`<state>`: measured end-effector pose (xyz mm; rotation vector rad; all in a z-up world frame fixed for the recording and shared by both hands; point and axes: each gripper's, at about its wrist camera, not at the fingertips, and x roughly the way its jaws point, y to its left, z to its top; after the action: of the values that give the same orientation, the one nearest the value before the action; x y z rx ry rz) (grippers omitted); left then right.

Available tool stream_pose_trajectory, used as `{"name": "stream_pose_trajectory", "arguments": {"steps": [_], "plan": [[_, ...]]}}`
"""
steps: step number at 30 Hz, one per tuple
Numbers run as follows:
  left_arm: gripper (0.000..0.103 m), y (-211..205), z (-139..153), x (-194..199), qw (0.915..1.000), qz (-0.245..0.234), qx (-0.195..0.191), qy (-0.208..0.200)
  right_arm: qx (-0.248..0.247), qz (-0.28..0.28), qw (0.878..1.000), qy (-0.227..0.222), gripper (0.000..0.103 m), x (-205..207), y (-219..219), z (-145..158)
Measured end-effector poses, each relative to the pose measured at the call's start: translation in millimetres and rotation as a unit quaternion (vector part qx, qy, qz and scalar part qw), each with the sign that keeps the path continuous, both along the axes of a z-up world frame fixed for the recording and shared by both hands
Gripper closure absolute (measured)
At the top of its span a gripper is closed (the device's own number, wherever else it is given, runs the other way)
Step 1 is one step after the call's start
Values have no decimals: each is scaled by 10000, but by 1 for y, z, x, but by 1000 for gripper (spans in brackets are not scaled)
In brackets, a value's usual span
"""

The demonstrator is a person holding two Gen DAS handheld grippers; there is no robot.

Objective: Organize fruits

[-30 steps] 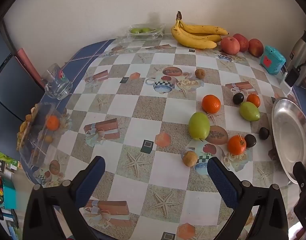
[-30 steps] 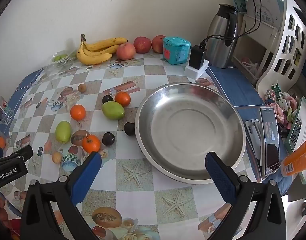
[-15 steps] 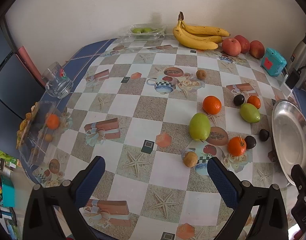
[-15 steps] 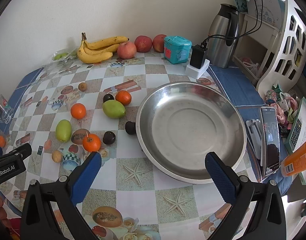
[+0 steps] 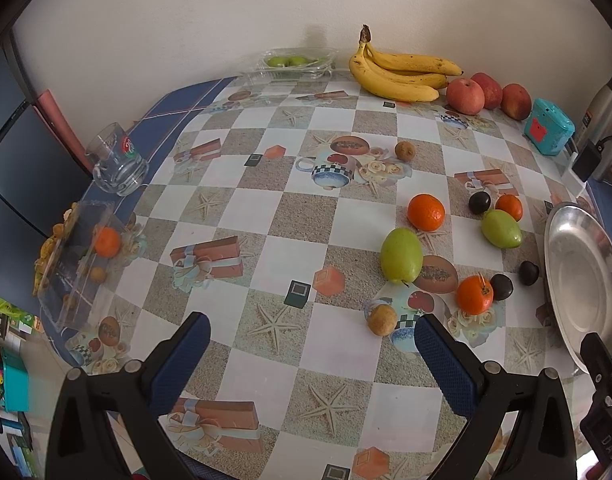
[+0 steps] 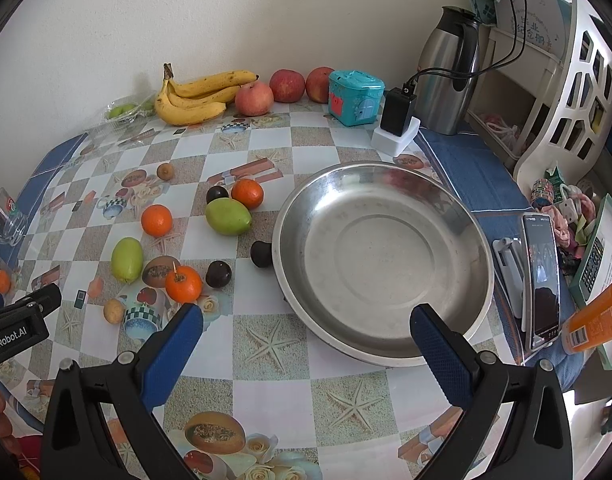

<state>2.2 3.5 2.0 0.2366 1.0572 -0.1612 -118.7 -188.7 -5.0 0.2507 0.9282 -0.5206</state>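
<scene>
Both your left gripper (image 5: 310,340) and right gripper (image 6: 306,328) hang spread wide and empty. The loose fruit lies just left of the steel bowl (image 6: 458,216); take the stemmed orange (image 6: 183,283) squarely across its middle.

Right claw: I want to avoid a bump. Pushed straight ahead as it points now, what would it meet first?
Probably the steel bowl: the open right claw has its near rim between the fingers. The bowl is empty. Depth is unclear, so height above the rim can't be judged.
</scene>
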Motion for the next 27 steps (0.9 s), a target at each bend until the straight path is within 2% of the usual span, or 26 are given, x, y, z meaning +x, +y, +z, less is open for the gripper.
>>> {"name": "stream_pose_trajectory", "arguments": {"steps": [27], "plan": [[0,1,0,0,10000,1,-14,-2,14,5,10000,18,0,1,0,0]]}}
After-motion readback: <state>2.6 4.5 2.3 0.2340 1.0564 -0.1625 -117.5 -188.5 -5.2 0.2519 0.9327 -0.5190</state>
